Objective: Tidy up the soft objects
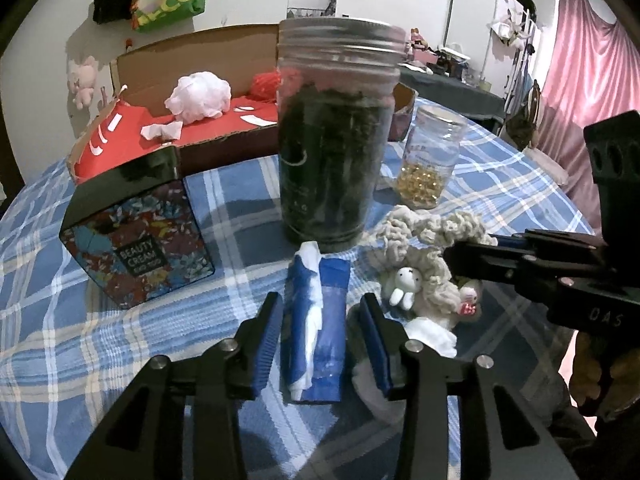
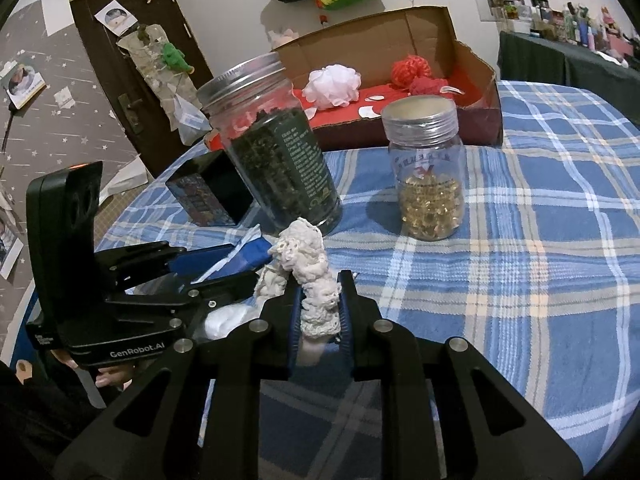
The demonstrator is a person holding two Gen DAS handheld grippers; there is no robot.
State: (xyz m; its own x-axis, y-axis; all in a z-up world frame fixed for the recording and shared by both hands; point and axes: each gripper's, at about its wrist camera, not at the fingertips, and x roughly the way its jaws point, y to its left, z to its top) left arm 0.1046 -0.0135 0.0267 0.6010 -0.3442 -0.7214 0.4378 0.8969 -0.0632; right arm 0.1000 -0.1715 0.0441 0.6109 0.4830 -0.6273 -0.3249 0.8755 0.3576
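We see the blue tissue pack [image 1: 314,320] between left gripper [image 1: 322,312] fingers, apart, w/o contact; right gripper [image 2: 320,304] fingers clamp the crochet piece [image 2: 316,296] at frame centre.

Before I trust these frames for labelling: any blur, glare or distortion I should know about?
Left wrist view: tall jar looks soft, its lid smeared; table edge bows from the fisheye; corners black. Right wrist view: sharper; glare on the small jar; door leans.

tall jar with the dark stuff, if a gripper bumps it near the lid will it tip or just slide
The tall jar looks more likely to tip: it is narrow for its height. The dark filling reaches most of the way up, so it is probably weighty, and the soft checked cloth may resist sliding.
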